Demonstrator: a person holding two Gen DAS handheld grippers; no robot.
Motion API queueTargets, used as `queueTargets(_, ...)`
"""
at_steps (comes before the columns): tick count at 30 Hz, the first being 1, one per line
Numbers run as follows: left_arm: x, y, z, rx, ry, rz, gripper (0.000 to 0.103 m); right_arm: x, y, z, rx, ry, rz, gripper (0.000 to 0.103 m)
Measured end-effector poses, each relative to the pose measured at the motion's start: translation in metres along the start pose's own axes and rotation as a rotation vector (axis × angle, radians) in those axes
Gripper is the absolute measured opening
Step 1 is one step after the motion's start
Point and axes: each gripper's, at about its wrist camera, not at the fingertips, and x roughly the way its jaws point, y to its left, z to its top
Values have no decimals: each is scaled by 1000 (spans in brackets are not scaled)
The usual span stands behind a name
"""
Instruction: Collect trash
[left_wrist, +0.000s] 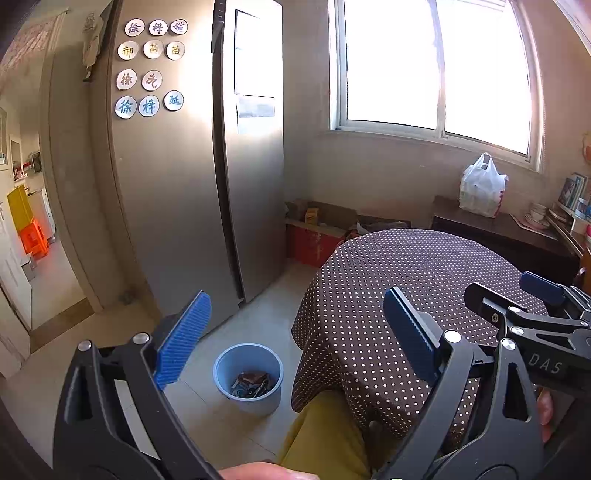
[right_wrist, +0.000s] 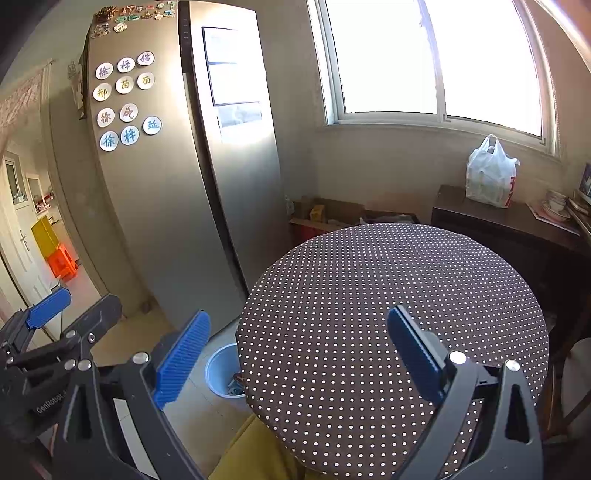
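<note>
Blue plastic bin (left_wrist: 248, 374) holding trash (left_wrist: 251, 384) stands on the floor beside the dotted counter (right_wrist: 391, 295); left gripper (left_wrist: 295, 343) and right gripper (right_wrist: 299, 354) fingers spread wide, empty.

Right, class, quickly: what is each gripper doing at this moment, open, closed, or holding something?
Left gripper: open, holding nothing.
Right gripper: open, holding nothing, above the table.
</note>
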Motion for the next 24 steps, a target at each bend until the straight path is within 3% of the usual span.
queueTargets(24,6,1,-3,-3,16,8,93,10,0,-2,8,28,5,95)
